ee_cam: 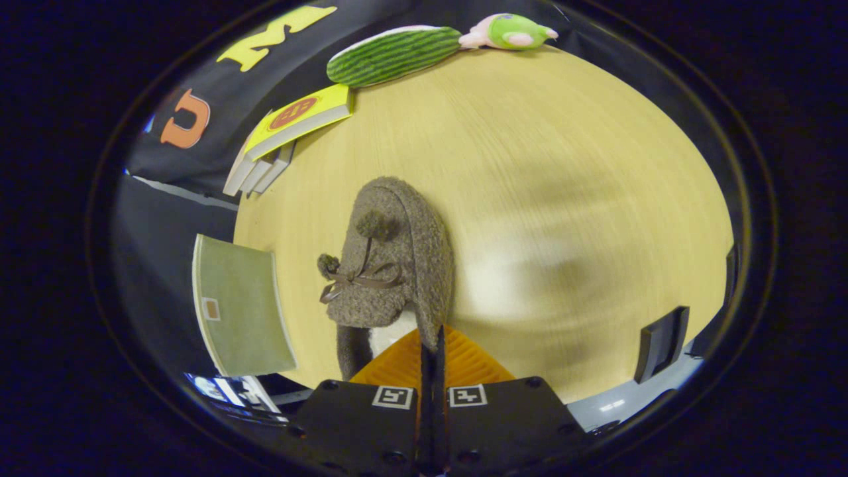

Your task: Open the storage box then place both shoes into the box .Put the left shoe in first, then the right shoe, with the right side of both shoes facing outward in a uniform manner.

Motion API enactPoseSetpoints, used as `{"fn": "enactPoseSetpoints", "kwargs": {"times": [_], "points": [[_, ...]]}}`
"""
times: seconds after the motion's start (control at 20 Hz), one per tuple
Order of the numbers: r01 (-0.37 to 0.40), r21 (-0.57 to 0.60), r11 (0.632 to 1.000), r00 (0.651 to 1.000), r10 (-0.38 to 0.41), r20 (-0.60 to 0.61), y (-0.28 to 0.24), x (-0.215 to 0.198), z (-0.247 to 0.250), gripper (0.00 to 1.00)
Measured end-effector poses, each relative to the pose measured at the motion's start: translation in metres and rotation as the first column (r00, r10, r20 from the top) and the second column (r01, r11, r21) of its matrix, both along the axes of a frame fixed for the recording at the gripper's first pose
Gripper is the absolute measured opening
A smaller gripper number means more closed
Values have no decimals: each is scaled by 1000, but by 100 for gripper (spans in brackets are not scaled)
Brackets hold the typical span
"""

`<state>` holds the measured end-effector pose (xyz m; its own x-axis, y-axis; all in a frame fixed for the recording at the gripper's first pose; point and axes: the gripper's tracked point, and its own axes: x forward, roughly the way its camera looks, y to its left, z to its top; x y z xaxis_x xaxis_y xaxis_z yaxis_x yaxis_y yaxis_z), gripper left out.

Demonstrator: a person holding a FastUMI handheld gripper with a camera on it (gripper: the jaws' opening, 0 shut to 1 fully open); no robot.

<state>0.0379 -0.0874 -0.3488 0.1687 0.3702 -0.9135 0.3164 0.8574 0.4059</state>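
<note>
A grey-brown fuzzy slipper with a brown bow and pompoms hangs above the round wooden table, toe pointing away from me. My gripper is shut on the slipper's collar edge, which is pinched between the two fingertips. The white lining of the shoe opening shows just left of the fingers. A pale green storage box stands at the table's edge, to the left of the slipper; only one flat face with a small label is visible.
A stack of books with a yellow cover lies beyond the slipper to the left. A green striped plush and a green-pink plush toy lie at the table's far edge. A dark object sits right of the fingers.
</note>
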Motion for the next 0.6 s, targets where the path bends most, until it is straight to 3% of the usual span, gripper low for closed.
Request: {"fn": "enactPoseSetpoints", "kwargs": {"times": [0.25,0.6], "points": [[32,21,999,999,-32,15,21,-15,35,6],[-46,96,994,989,32,145,119,-17,141,6]]}}
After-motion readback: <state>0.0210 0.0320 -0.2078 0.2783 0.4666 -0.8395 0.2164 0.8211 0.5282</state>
